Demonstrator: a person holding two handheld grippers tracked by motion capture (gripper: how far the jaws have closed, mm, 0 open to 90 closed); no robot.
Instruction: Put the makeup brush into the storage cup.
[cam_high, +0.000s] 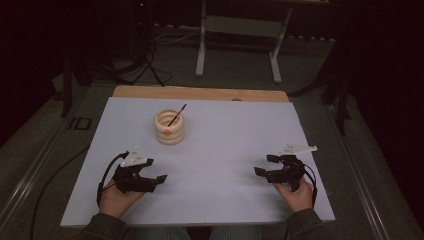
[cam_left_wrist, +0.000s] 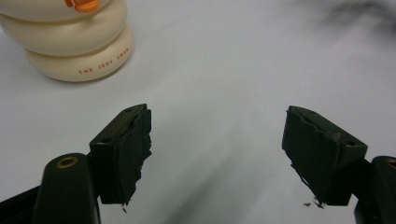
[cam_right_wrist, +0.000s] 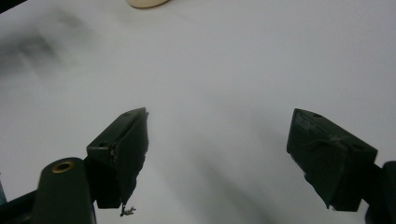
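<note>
Resting low on the white table sheet (cam_high: 220, 150), left gripper (cam_high: 156, 176) and right gripper (cam_high: 264, 165) both stand spread with nothing between them. Ahead of the left one, the cream ribbed ceramic holder (cam_high: 169, 127) keeps a thin black stick (cam_high: 177, 115) leaning upright, probably for easy reach.

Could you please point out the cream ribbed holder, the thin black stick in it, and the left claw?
Cream ribbed holder (cam_high: 169, 134): high view, on its front wall.
Thin black stick (cam_high: 178, 113): high view, mid-shaft above the rim.
Left claw (cam_left_wrist: 217, 154): left gripper view, midway between its open fingertips.
</note>
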